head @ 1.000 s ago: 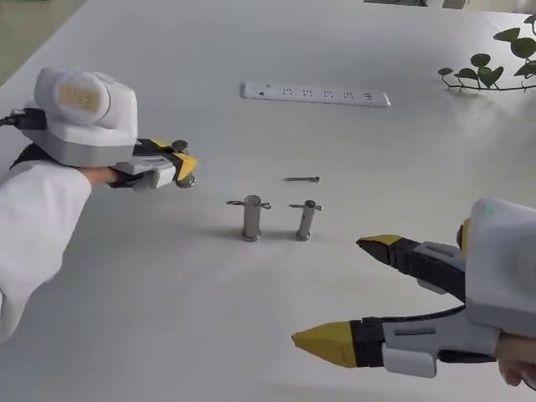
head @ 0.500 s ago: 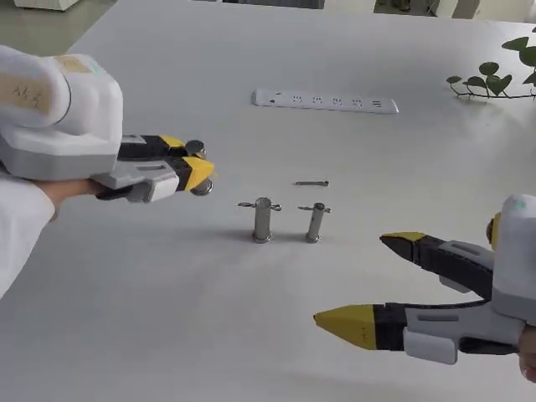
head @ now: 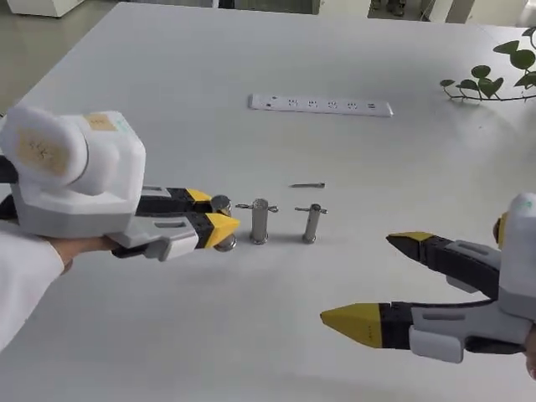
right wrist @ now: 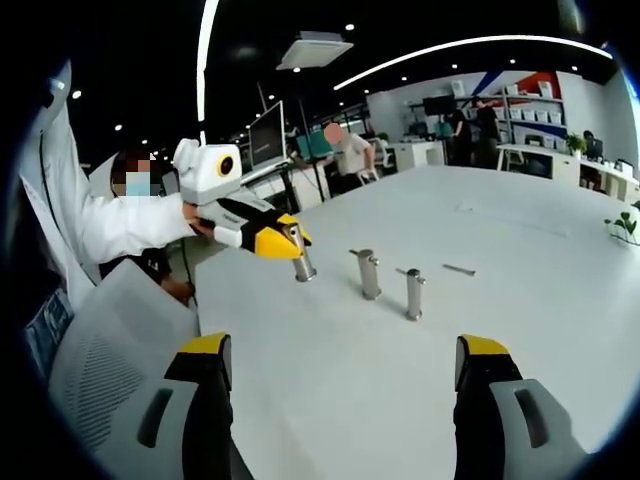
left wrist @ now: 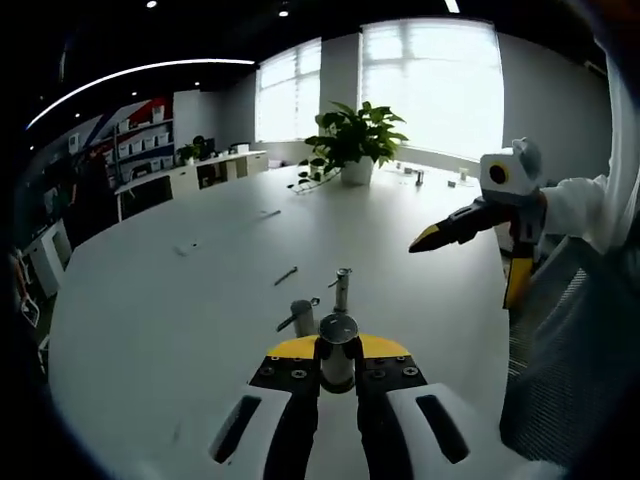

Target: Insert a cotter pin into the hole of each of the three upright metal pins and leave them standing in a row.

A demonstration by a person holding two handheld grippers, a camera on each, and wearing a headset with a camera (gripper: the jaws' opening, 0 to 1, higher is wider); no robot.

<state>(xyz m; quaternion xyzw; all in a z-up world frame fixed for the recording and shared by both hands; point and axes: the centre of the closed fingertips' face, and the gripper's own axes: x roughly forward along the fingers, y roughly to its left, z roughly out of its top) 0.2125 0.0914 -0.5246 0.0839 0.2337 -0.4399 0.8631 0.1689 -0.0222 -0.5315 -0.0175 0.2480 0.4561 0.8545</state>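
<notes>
We record left tongs (head: 219,228) clenched on an upright pin (left wrist: 337,345), mid-tabletop (head: 167,100), in line with two standing pins on their left-edge side. Second pin (head: 260,219) and third pin (head: 311,222) each have a cotter pin (head: 244,205) through the top. A loose cotter pin (head: 306,185) lies just beyond, toward the far edge. Right tongs (head: 356,278) are released, jaws wide, by the near edge.

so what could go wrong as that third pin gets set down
The left gripper holds the third pin close to the middle pin; its jaws could clip that pin's inserted cotter pin and topple it. The loose cotter pin lies flat on the table, so the open right gripper may struggle to pinch it.
</notes>
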